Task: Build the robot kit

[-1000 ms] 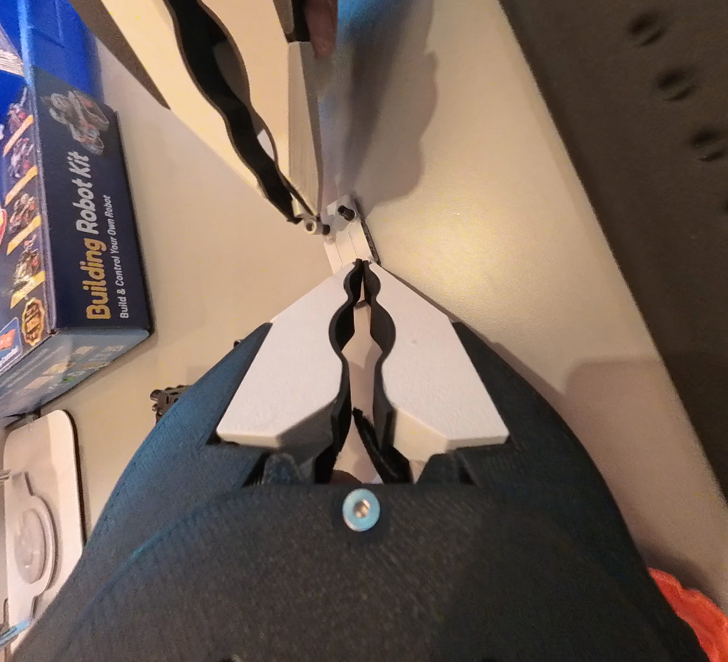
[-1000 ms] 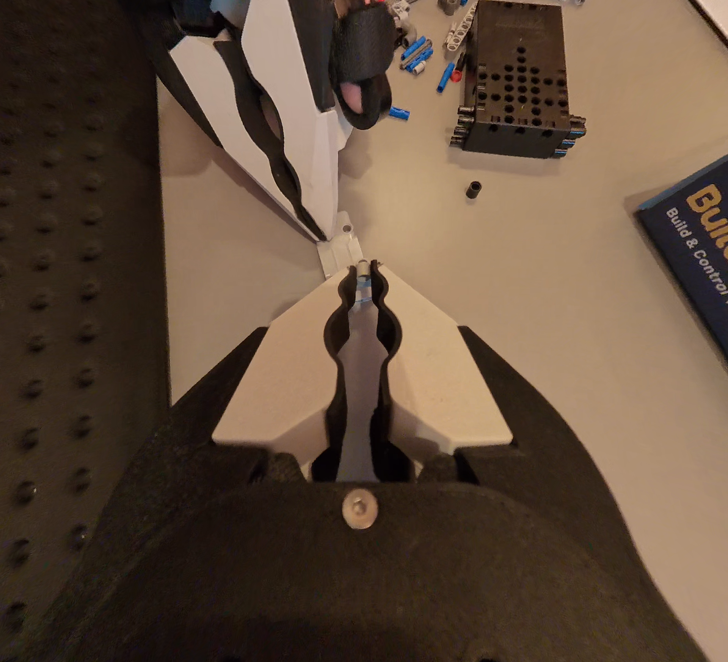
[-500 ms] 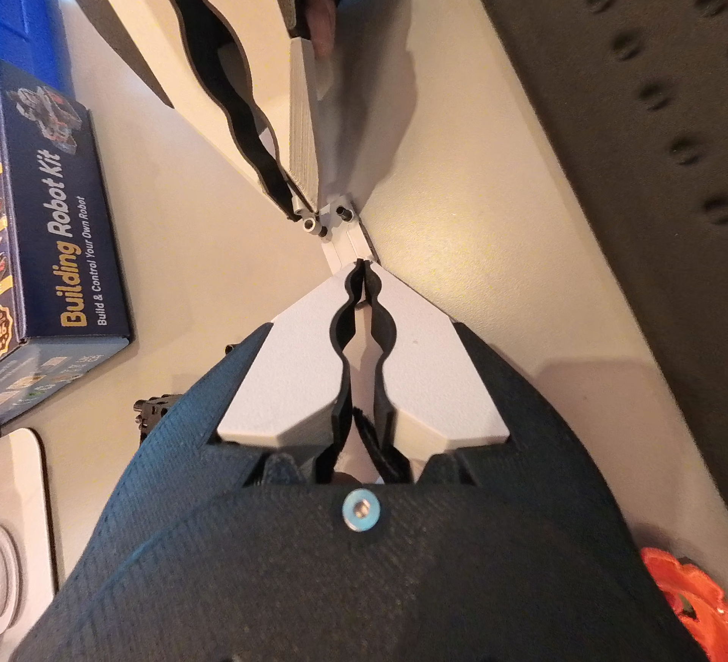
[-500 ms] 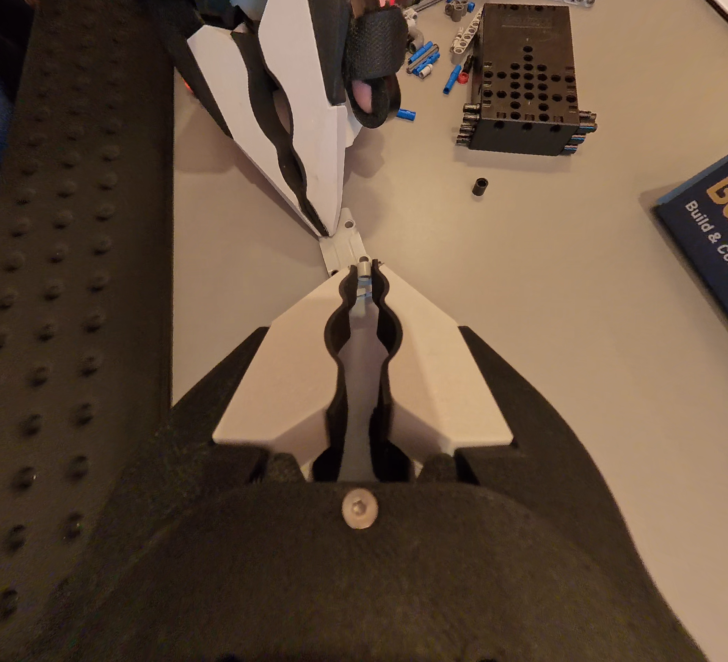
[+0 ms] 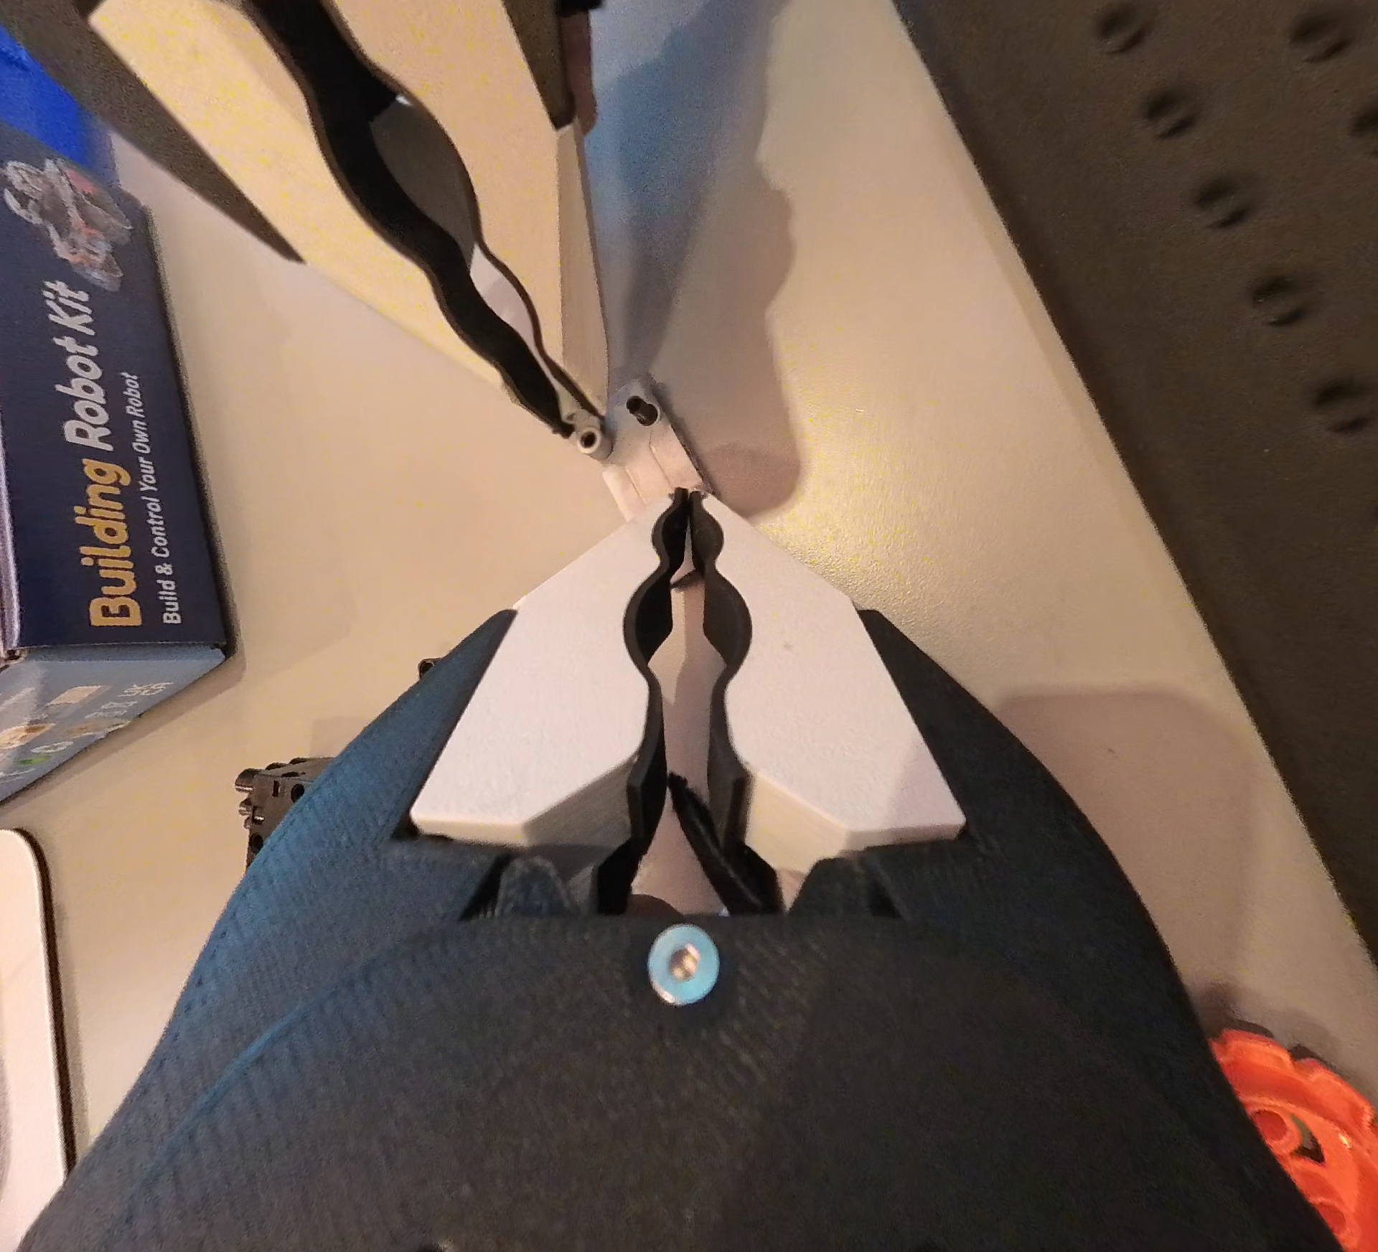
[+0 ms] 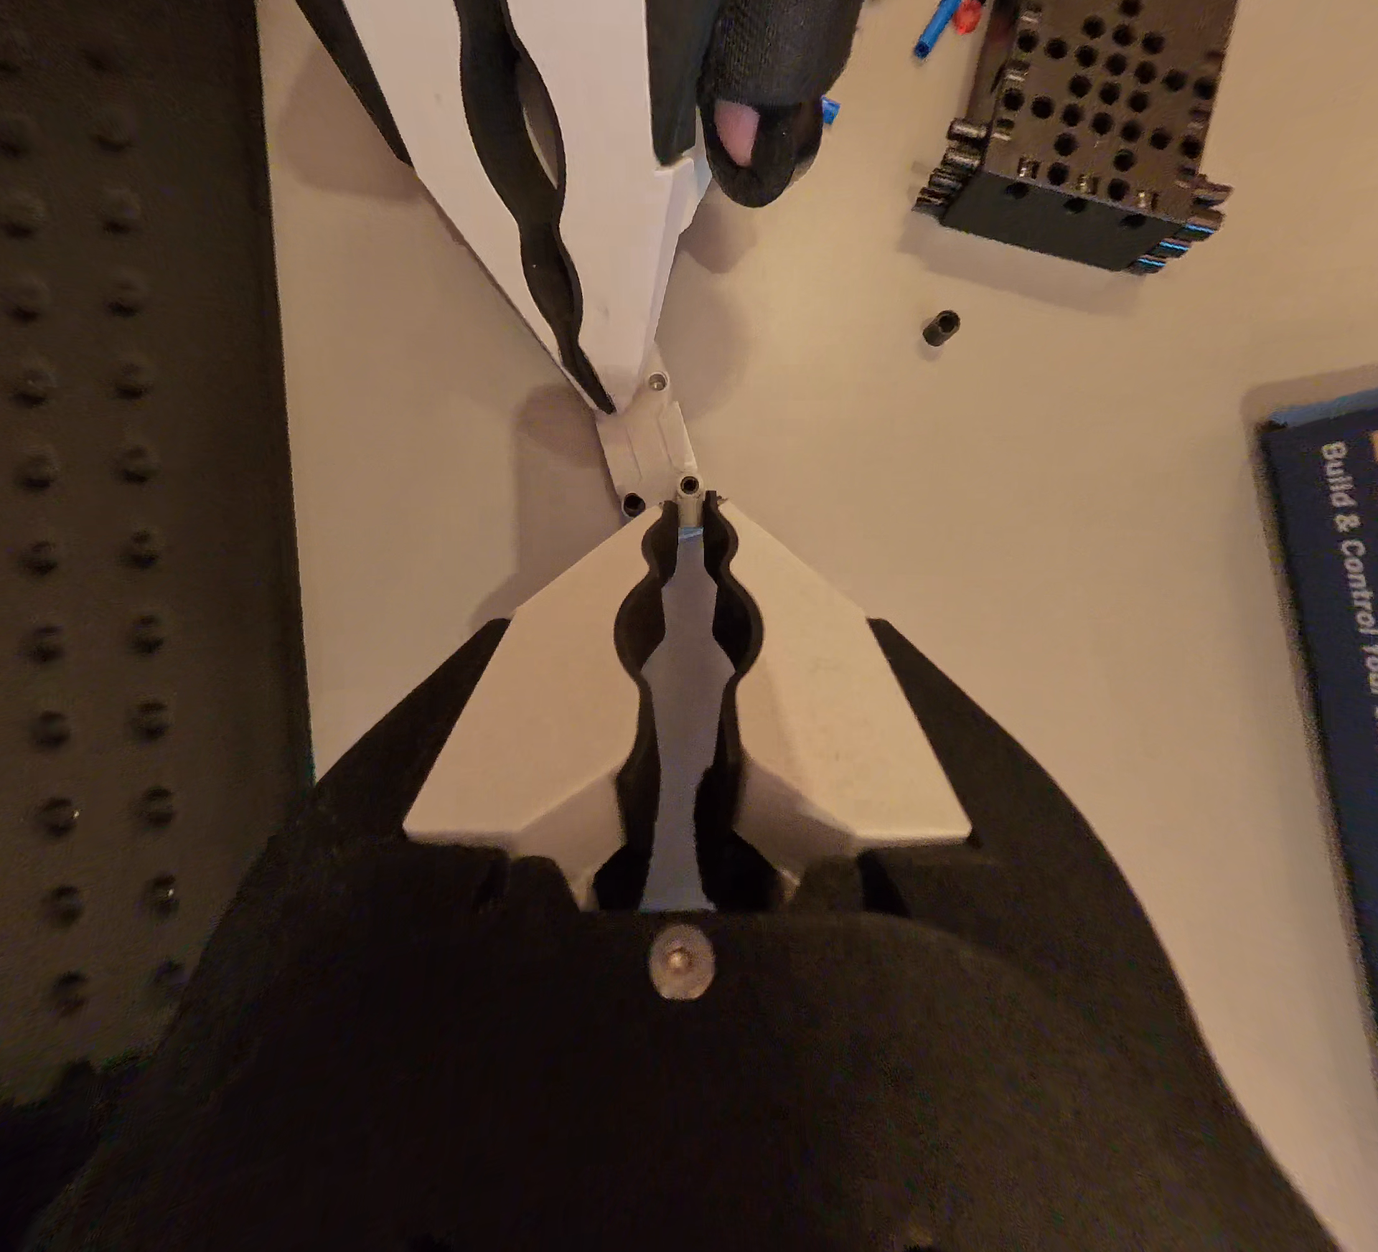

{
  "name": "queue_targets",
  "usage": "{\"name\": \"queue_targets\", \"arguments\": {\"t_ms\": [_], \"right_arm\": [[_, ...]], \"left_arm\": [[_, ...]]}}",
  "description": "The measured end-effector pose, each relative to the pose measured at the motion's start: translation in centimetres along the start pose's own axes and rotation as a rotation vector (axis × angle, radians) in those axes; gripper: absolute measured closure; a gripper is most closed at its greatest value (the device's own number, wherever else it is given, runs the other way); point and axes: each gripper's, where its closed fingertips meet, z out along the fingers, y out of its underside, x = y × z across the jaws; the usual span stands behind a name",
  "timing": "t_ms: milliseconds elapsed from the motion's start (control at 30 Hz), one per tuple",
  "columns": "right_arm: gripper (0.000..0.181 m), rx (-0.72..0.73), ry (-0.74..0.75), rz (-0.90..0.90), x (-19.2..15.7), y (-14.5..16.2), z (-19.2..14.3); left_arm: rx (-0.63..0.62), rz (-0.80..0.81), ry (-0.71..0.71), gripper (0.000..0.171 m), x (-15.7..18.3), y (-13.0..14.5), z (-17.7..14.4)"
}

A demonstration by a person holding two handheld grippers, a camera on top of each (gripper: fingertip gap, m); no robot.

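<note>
Grey holed piece [image 6: 647, 448]: sat above the tabletop [image 6: 857, 471], shadow beneath. Lay with long axis running from one tongs tip to the other, a holed end facing each. Was nipped at the far end by left tongs [image 6: 604, 400], pressed together on it. Met right tongs [image 6: 687, 508] at the near end, these pinching a grey pin [image 6: 687, 497] at one hole. Stood well apart from black perforated block [image 6: 1081, 120], blue box [image 6: 1327, 620] and small black bush [image 6: 941, 327].

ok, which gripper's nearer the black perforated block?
Left. The left gripper reaches in alongside the black perforated block, shut on the grey piece; the right gripper, shut on a pin, sits across that piece, farther off.
</note>
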Motion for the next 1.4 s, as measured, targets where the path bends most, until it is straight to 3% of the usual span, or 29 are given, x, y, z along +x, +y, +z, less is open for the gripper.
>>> {"name": "queue_targets", "arguments": {"t_ms": [300,567,733,767,833,933,1033,1133,1267,1400], "right_arm": [[0.175,-0.113,-0.134,-0.021,0.0,0.2,0.2],[0.176,-0.227,-0.252,-0.209,0.2,0.3,0.2],[0.174,-0.204,-0.271,-0.185,0.4,0.1,0.3],[0.152,-0.187,-0.261,-0.153,0.5,-0.1,0.3],[0.130,-0.111,-0.266,-0.088,0.3,-0.9,-0.1],[0.130,-0.013,-0.220,-0.042,0.8,-1.8,-1.6],[0.141,0.095,-0.101,-0.009,1.8,-3.7,-3.5],[0.145,0.138,-0.046,-0.017,1.1,-5.7,-3.9],[0.152,0.108,-0.007,-0.021,0.6,-7.9,-1.4],[0.155,0.089,-0.033,-0.049,-0.2,-10.1,1.8]], "left_arm": [[-0.001,0.011,0.012,0.171,0.0,0.0,0.0],[-0.010,0.052,0.038,0.171,0.1,0.1,-0.1],[-0.004,0.054,0.035,0.171,0.1,0.1,-0.1],[-0.006,0.050,0.036,0.171,0.0,0.1,-0.2],[0.044,0.019,0.048,0.156,0.0,-0.5,-1.0],[0.122,-0.055,0.149,0.156,0.6,-1.4,-3.9],[0.147,-0.115,0.048,0.157,-1.9,-0.2,-8.0],[0.111,-0.200,-0.094,0.162,-4.2,3.0,-12.6],[0.010,-0.289,-0.222,0.167,-4.5,7.8,-16.4],[-0.050,-0.350,-0.266,0.166,-2.9,11.2,-17.4]]}}
